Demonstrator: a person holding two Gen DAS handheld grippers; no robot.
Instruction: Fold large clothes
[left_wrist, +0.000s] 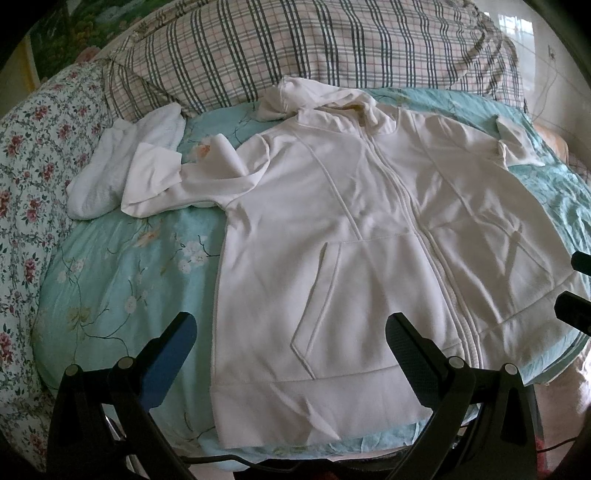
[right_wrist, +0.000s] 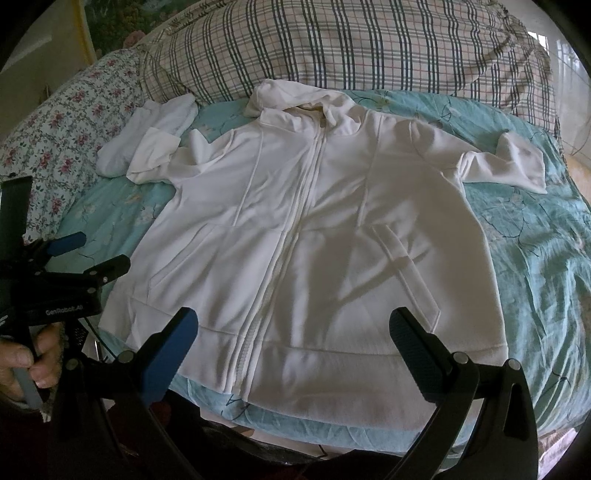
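white hooded jacket (right_wrist: 310, 229) lay flat, zipped, front up on the teal floral bedspread (right_wrist: 535, 258) (hood toward plaid pillow (right_wrist: 332, 48)) | left gripper (left_wrist: 291, 354) spread wide, empty | right gripper (right_wrist: 295, 350) spread wide, empty, above hem

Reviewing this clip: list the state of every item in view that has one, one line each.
White hooded jacket: spread flat front-up on the bed, zipped, unfolded.
Jacket sleeves: both out to the sides, crumpled.
Hood: bunched at the collar.
Small white garment: crumpled beside one sleeve.
Left tongs: open, empty.
Right tongs: open, empty.
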